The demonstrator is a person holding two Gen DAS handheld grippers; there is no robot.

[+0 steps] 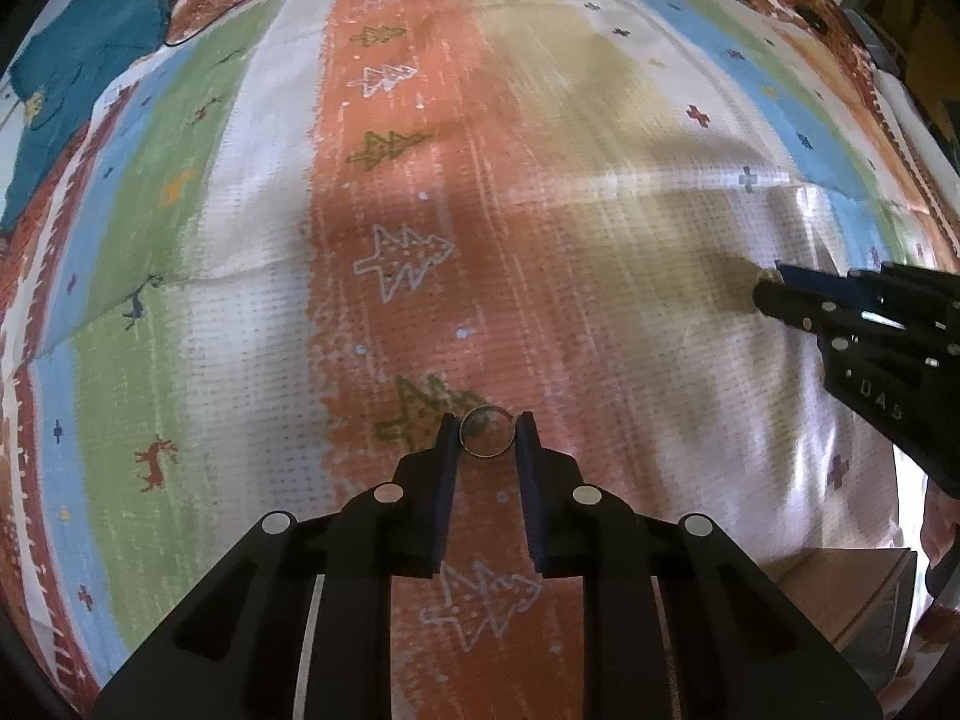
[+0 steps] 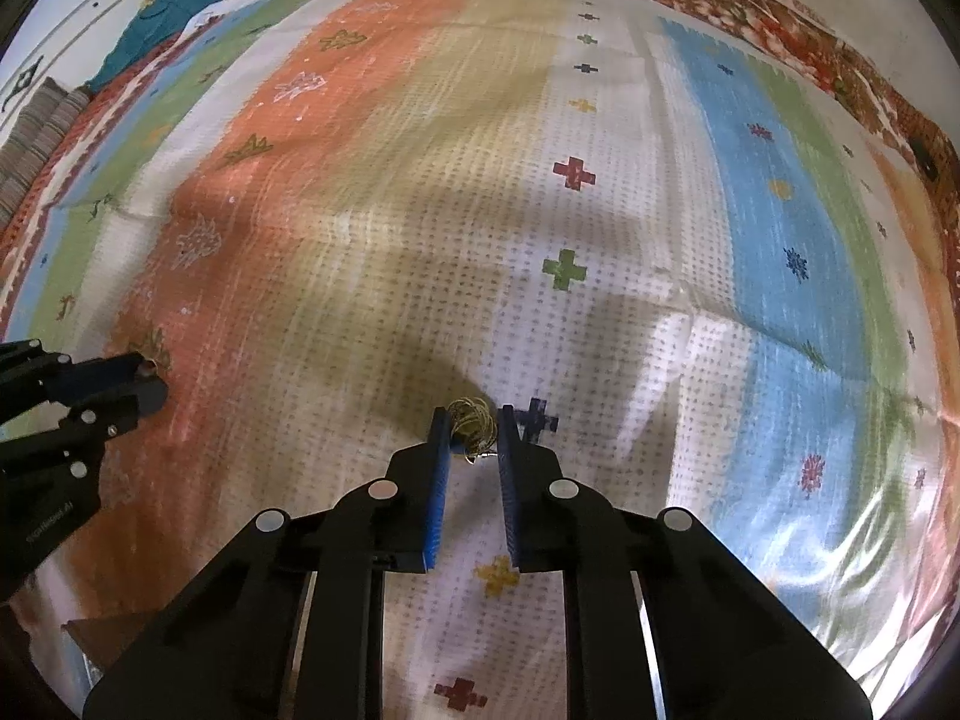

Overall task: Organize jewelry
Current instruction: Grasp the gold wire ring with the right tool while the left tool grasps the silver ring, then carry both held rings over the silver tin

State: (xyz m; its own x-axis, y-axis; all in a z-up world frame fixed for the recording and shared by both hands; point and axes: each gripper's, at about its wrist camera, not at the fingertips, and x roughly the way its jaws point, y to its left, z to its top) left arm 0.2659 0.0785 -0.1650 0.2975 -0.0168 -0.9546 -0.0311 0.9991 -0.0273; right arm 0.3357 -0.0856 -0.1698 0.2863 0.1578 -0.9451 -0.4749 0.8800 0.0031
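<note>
In the left wrist view my left gripper is shut on a thin silver ring, held between its fingertips above the orange stripe of the patterned cloth. In the right wrist view my right gripper is shut on a gold wire earring, held between its blue-padded fingertips over the white stripe. The right gripper also shows at the right edge of the left wrist view. The left gripper shows at the left edge of the right wrist view.
A striped, patterned cloth covers the whole surface. A teal garment lies at the far left corner. A brown cardboard box sits at the near right in the left wrist view; a corner of it shows in the right wrist view.
</note>
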